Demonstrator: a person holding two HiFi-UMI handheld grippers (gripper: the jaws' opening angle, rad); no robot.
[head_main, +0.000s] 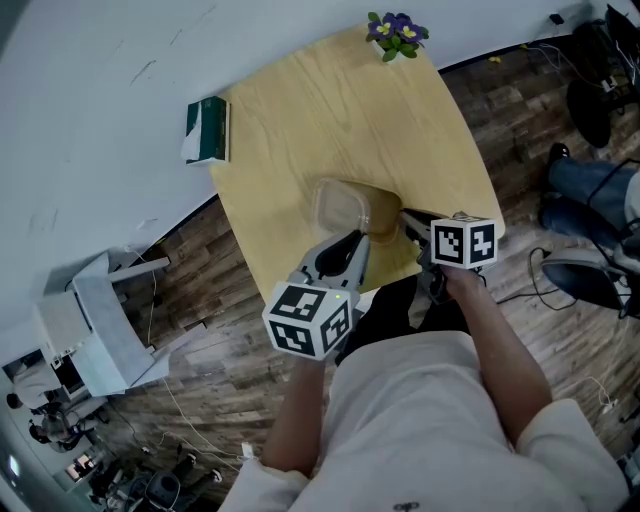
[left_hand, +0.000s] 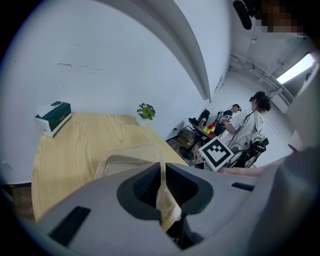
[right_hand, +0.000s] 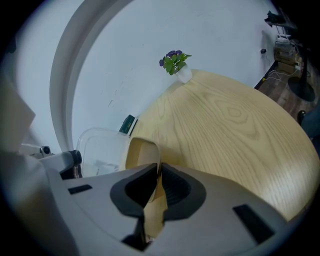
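Left hand-held gripper (left_hand: 162, 184), right hand-held gripper (right_hand: 159, 186): tight on clear box (head_main: 338, 205)

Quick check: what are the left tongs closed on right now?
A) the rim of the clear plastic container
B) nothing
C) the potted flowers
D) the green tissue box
A: the left gripper view shows the left tongs pinching the rim of the clear plastic container.

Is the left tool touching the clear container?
Touching. In the left gripper view the left tool clamps the thin wall of the clear container.
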